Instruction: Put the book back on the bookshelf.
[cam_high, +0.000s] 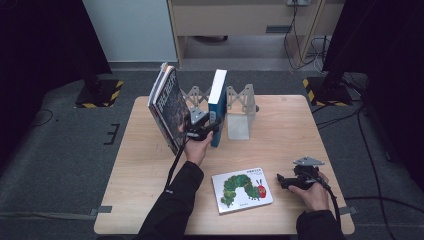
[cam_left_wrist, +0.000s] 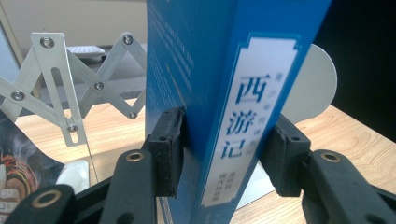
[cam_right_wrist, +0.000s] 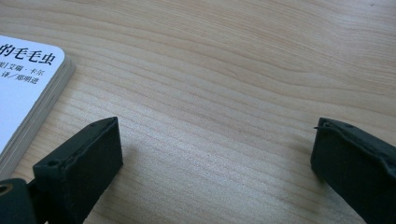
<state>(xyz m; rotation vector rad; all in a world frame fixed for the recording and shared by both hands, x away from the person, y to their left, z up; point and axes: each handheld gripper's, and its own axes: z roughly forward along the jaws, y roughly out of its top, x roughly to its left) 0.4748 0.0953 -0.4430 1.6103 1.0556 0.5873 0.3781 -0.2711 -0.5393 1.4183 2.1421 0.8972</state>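
Note:
A tall blue book (cam_high: 218, 107) stands upright on the wooden table (cam_high: 280, 125), in an expanding metal book rack (cam_high: 239, 107). My left gripper (cam_high: 212, 127) reaches it from the front. In the left gripper view its two pads sit against either side of the blue book (cam_left_wrist: 224, 70) at the spine, so the left gripper (cam_left_wrist: 224, 140) is shut on it. A white caterpillar picture book (cam_high: 242, 190) lies flat near the front edge. Just right of it my right gripper (cam_high: 281, 181) rests low and open. The right gripper (cam_right_wrist: 215, 140) has bare wood between its jaws, with the picture book's corner (cam_right_wrist: 23, 79) to the left.
Dark-covered books (cam_high: 167, 107) lean steeply at the rack's left end, close to my left hand. The rack's scissor links (cam_left_wrist: 60, 93) and a rounded white bookend plate (cam_left_wrist: 313, 84) flank the blue book. Dark stands and cables are on the floor behind the table.

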